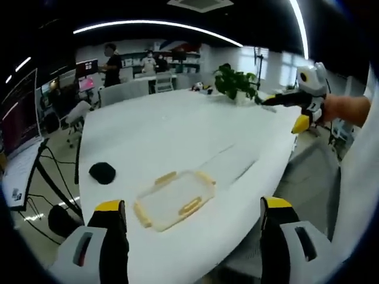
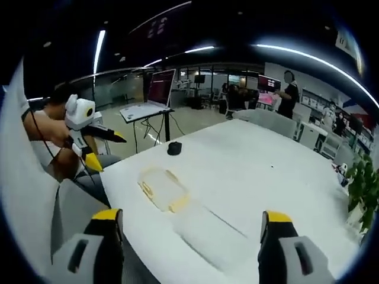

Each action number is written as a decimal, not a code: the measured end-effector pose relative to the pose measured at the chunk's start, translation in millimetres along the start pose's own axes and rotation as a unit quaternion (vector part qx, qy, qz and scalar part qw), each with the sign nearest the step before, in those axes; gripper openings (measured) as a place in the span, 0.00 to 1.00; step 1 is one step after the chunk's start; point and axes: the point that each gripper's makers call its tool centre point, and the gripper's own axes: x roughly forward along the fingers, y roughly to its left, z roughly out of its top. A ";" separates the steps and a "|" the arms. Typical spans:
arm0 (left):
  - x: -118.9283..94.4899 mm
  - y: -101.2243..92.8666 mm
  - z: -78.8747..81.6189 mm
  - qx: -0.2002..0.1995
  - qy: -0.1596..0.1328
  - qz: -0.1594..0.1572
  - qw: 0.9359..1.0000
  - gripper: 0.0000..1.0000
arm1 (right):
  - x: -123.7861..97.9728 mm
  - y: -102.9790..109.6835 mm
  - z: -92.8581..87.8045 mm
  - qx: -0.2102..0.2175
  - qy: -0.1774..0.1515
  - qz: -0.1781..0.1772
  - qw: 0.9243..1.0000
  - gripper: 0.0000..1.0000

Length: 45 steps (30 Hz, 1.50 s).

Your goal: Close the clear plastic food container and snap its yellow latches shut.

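Note:
A clear lid with yellow latches (image 1: pixel 174 199) (image 2: pixel 163 188) lies flat on the white table (image 1: pixel 166 127) near its front edge. Beside it is a faint clear container base (image 1: pixel 232 163) (image 2: pixel 212 232), hard to make out. My left gripper (image 1: pixel 193 205) hovers above the table edge just short of the lid, jaws wide apart with nothing between them. My right gripper (image 2: pixel 190 218) also stands open and holds nothing, above the clear base. In the left gripper view the right gripper (image 1: pixel 284 112) is off the table's right side in a person's hand. The left gripper (image 2: pixel 106 149) appears in the right gripper view, held up beside the table.
A small black object (image 1: pixel 102 172) (image 2: pixel 174 148) lies on the table near the lid. A potted plant (image 1: pixel 237 81) (image 2: pixel 361 183) stands at the far end. A laptop (image 2: pixel 151 97) sits on a stand beside the table. People stand at desks in the background.

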 end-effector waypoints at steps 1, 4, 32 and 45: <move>1.0 0.6 1.4 0.000 -0.003 -0.005 1.000 0.91 | 1.9 1.2 -0.1 -0.003 0.004 0.002 1.000 0.99; 3.8 0.7 2.0 0.016 -0.003 -0.020 1.000 0.92 | 7.4 2.9 3.1 -0.014 0.006 0.006 1.000 0.98; 21.2 16.8 -6.6 0.089 0.033 -0.096 0.991 0.89 | 53.2 23.0 6.1 -0.082 0.039 0.066 0.994 0.85; 27.4 36.5 -9.8 0.133 0.052 -0.124 0.982 0.86 | 74.3 35.4 6.3 -0.125 0.055 0.110 0.985 0.85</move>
